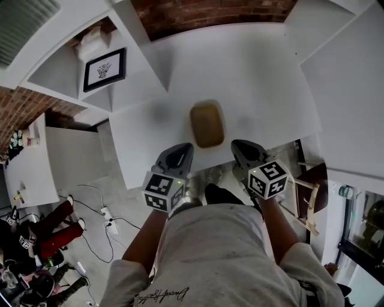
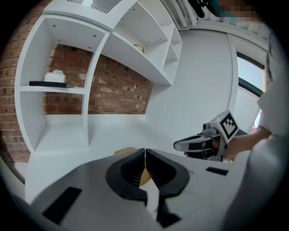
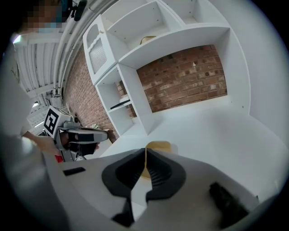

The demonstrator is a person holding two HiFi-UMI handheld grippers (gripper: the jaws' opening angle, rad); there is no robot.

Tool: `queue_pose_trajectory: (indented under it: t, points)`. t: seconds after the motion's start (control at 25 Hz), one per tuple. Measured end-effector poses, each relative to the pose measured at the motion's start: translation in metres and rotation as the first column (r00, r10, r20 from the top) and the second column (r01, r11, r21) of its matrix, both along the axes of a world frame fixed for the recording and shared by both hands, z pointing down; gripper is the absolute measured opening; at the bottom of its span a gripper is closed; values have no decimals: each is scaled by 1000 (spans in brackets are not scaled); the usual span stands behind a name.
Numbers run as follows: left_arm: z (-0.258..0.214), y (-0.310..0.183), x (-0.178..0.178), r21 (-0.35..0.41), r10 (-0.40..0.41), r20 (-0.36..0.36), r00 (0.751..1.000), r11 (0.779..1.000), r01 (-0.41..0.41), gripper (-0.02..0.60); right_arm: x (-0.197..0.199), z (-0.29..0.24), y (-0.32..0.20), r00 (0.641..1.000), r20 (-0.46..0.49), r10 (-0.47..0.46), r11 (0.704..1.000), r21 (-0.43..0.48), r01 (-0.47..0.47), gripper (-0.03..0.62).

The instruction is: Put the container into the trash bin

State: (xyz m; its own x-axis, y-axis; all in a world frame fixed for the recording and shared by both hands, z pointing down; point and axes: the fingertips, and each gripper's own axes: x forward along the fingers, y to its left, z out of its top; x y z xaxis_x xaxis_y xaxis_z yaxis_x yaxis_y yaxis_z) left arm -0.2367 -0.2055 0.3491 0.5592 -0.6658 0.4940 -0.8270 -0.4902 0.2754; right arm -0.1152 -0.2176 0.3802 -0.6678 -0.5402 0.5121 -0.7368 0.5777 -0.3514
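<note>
A tan, rounded-rectangle container (image 1: 207,125) lies on the white counter (image 1: 258,90), close to its near edge. My left gripper (image 1: 182,149) is just short of the container's near left corner, and my right gripper (image 1: 240,147) is just short of its near right corner. Both are shut and hold nothing. In the left gripper view the shut left gripper (image 2: 145,151) points at the container (image 2: 125,150), with the right gripper (image 2: 180,145) off to the right. In the right gripper view the shut right gripper (image 3: 146,151) points at the container (image 3: 159,146), and the left gripper (image 3: 103,133) is on the left.
White shelving stands behind and left of the counter against a brick wall (image 1: 210,12). One shelf holds a framed picture (image 1: 104,69). Cables (image 1: 99,210) run over the floor at the left near a seated person (image 1: 54,231). A wooden chair (image 1: 309,192) stands at the right.
</note>
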Motion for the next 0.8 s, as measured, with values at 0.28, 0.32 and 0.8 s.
queue_pose_trajectory:
  t: [0.28, 0.32, 0.8]
  points:
    - [12, -11, -1, -32, -4, 12, 1000, 999, 5, 18, -4, 16, -17, 999, -24, -28, 999, -30, 28, 31]
    - [13, -12, -2, -32, -6, 12, 1000, 999, 7, 18, -5, 18, -20, 999, -24, -31, 999, -32, 31, 29]
    - [32, -32, -6, -54, -16, 28, 999, 998, 17, 18, -10, 48, -43, 997, -62, -43, 996, -77, 38, 31]
